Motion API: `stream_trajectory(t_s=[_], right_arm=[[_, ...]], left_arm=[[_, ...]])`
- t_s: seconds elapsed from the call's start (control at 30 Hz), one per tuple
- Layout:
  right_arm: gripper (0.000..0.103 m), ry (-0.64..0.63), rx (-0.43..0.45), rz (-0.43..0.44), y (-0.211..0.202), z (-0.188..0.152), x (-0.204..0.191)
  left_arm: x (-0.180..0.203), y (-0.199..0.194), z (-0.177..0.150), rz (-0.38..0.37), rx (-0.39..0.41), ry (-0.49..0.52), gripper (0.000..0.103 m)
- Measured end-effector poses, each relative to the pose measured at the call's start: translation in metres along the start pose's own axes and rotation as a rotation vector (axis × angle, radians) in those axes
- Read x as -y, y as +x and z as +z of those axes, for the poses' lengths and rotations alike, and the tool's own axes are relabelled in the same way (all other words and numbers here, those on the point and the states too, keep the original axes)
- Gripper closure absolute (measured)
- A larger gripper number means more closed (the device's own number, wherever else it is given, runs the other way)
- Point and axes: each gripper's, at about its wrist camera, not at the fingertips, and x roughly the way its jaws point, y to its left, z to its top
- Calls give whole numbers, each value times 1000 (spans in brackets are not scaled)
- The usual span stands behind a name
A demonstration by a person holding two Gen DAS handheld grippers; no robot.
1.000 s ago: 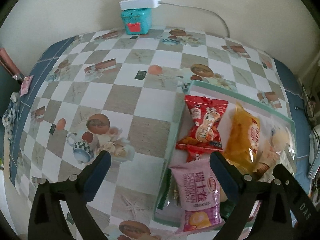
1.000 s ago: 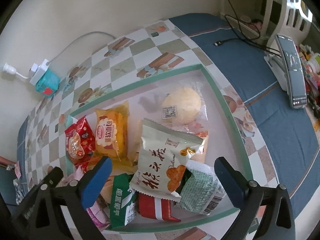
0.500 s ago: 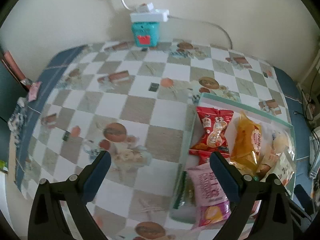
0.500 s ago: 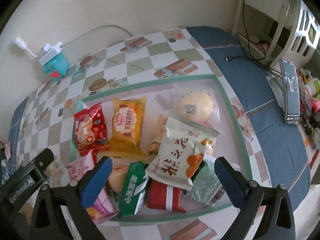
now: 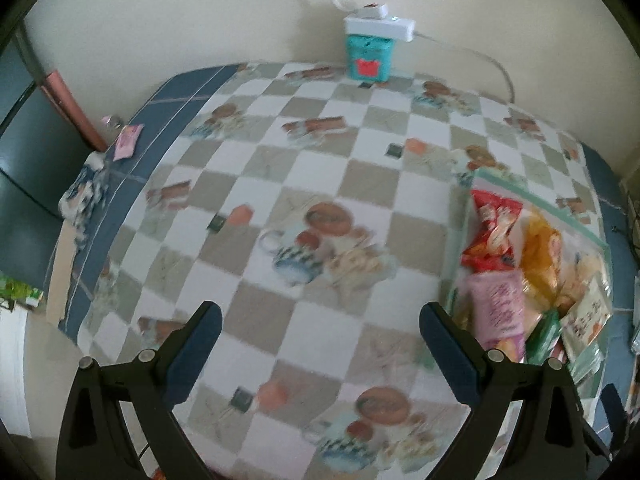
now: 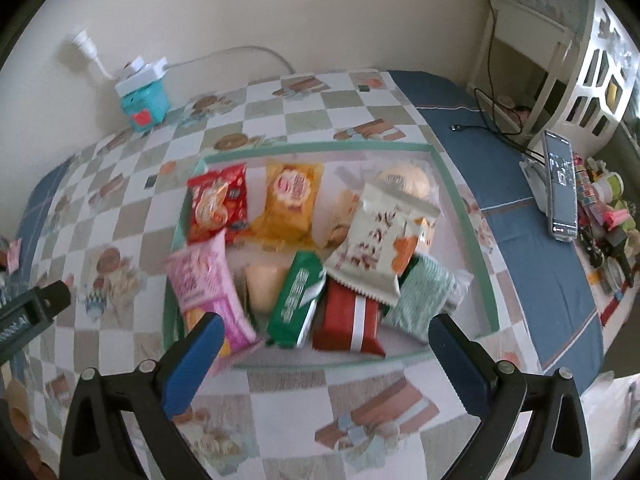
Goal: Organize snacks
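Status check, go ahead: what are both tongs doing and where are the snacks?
Left tongs open, empty, over bare tablecloth. Right tongs open, empty, above the tray. Snacks piled in tray, pink pack overhanging its left edge. Nothing blocking.

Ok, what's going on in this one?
A person holds two grippers above a checkered table, sorting snacks. Both the left gripper and right gripper have open jaws and hold nothing. The snack packets, such as the pink packet and green packet, lie in the tray.
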Motion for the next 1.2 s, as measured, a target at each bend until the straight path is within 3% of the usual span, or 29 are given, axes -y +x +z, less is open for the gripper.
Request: stream_trajectory(t_s=[0.4,0.63,1.2], right_arm=[[0,7,-11,4,-14,-36,1],[0,35,27,11,-27,-38,4],[0,-4,19,9,-26,-38,-6]], left_arm=[[-21,-7,-47,29,-8,79,4],[-25,-15,-61,39,19,104,4],[-34,-17,-54,18,40,74,4]])
